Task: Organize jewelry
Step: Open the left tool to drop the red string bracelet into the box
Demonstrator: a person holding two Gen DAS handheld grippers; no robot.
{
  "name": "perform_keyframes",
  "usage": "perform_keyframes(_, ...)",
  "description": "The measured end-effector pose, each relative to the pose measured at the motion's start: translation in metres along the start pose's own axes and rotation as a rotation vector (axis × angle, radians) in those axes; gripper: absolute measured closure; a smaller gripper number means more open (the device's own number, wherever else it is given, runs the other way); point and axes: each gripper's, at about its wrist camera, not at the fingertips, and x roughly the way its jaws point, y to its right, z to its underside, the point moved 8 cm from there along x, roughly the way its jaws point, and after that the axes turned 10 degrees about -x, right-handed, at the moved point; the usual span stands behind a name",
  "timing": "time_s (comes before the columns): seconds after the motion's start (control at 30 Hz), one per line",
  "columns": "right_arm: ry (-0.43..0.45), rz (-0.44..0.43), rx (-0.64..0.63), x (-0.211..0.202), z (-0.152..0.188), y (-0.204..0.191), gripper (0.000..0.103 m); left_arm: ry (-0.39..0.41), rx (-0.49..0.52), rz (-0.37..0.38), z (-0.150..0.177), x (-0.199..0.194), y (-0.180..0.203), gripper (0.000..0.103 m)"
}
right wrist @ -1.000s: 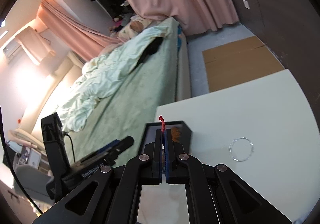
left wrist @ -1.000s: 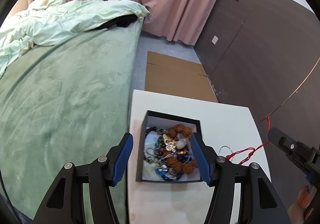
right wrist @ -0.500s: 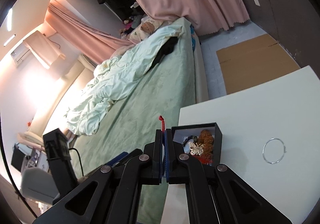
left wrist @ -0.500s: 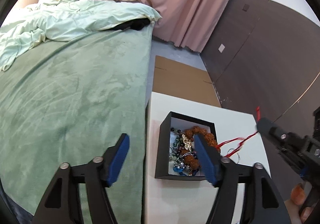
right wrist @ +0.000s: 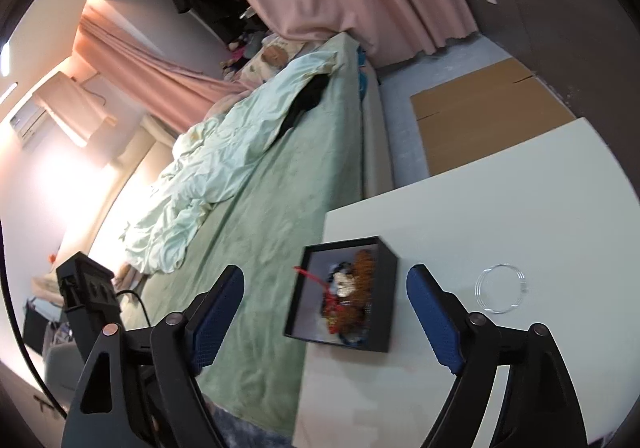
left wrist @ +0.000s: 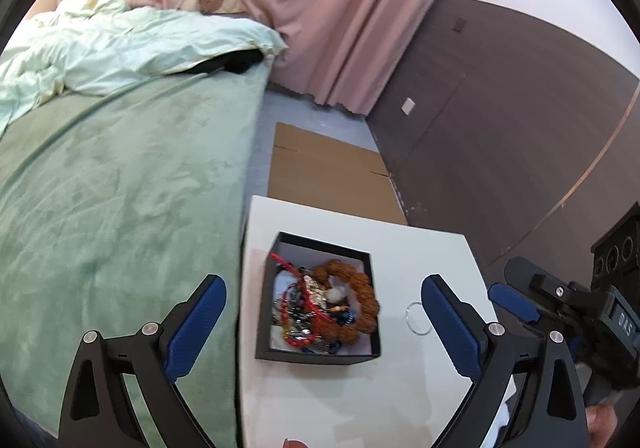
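A black open box [left wrist: 320,242] [right wrist: 390,288] stands on the white table [left wrist: 420,248] [right wrist: 500,216], full of tangled jewelry. In it lie a brown bead bracelet [left wrist: 362,304] [right wrist: 363,262], a gold butterfly piece [left wrist: 316,288] [right wrist: 346,284] and a red cord [left wrist: 294,276] [right wrist: 316,278] draped on top. A thin silver ring [left wrist: 416,318] [right wrist: 501,289] lies on the table right of the box. My left gripper [left wrist: 324,328] is open and empty above the box. My right gripper [right wrist: 324,312] [left wrist: 516,302] is open and empty, at the box's right.
A bed with a green cover [left wrist: 120,208] [right wrist: 280,208] runs along the table's left edge, with a pale duvet [left wrist: 120,48]. Flat cardboard [left wrist: 324,176] [right wrist: 480,112] lies on the floor beyond the table. A dark wall [left wrist: 500,128] is on the right.
My right gripper has opened and let go of the red cord, which now lies in the box. Both grippers have pulled back from the box. My left gripper has opened wider.
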Motion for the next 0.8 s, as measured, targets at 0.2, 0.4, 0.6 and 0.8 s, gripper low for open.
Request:
perform_keyframes(0.2, 0.016, 0.046, 0.046, -0.027, 0.002, 0.028, 0.019, -0.013, 0.047, 0.023, 0.01, 0.001, 0.023, 0.005)
perform_keyframes(0.4, 0.024, 0.082, 0.068, -0.052, 0.003, 0.05, 0.019, -0.029, 0.112, 0.04, 0.023, 0.007, 0.052, 0.005)
perform_keyframes(0.6, 0.012, 0.112, 0.093, -0.062, 0.012, 0.065, 0.019, -0.054, 0.161, 0.077, 0.035, 0.013, 0.076, 0.005)
perform_keyframes(0.8, 0.015, 0.172, 0.113, -0.079, 0.019, 0.083, 0.019, -0.081, 0.201, 0.095, 0.045, 0.022, 0.094, 0.006)
